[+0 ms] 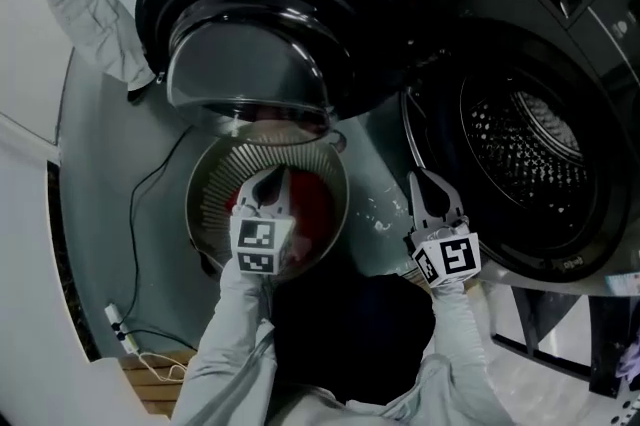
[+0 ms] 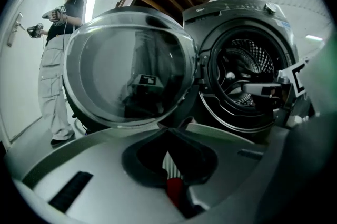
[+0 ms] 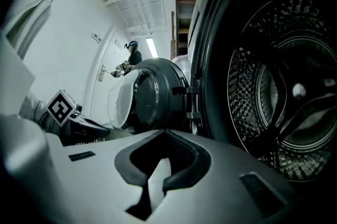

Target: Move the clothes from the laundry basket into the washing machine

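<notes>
Red crumpled cloth sits bunched in the round white slatted laundry basket, so no clear long axis. The dark front-load washing machine has panel print too small to read, w/ its round glass door swung wide open. The left gripper hangs over the basket, tips toward the cloth, fingers pressed together, nothing pinched. The right gripper is beside the drum mouth, fingers together, empty.

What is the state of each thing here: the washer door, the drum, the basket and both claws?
Washing machine door, wide open.
Drum, no clothes visible inside.
Laundry basket, upright, holding red clothing.
Left claw, shut, empty, above the basket.
Right claw, shut, empty.
</notes>
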`<act>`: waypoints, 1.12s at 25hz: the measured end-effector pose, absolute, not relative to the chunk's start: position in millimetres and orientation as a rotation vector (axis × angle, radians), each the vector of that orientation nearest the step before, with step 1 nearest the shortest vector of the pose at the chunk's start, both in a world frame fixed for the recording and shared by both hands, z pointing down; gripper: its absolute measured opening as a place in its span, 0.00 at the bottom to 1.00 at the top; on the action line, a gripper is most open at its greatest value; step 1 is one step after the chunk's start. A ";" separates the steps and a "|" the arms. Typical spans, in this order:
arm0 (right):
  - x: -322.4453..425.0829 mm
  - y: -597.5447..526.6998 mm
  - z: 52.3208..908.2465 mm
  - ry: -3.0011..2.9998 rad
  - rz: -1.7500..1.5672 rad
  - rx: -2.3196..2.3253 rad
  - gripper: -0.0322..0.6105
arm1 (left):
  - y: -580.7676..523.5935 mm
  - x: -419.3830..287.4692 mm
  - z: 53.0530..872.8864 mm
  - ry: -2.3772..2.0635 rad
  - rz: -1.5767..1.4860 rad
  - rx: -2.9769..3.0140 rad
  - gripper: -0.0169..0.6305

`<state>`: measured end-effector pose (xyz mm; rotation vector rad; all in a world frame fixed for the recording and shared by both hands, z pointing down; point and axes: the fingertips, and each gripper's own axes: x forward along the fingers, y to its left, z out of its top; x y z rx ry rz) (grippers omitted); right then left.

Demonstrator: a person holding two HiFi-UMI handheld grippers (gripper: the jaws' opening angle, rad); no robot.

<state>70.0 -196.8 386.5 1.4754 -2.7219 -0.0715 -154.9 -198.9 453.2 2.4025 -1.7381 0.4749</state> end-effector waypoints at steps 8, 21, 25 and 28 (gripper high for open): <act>71.1 -192.7 412.5 -2.719 -0.120 1.459 0.08 | -209.4 -163.9 484.4 -1.713 0.495 2.398 0.05; 83.0 -180.0 405.4 -2.764 -0.083 1.462 0.08 | -221.4 -161.3 483.4 -1.651 0.521 2.447 0.05; 81.0 -179.2 407.5 -2.769 -0.069 1.452 0.08 | -222.6 -163.6 502.1 -1.589 0.547 2.416 0.06; 77.1 -181.0 408.9 -2.773 -0.058 1.436 0.08 | -223.2 -170.2 514.4 -1.565 0.544 2.372 0.06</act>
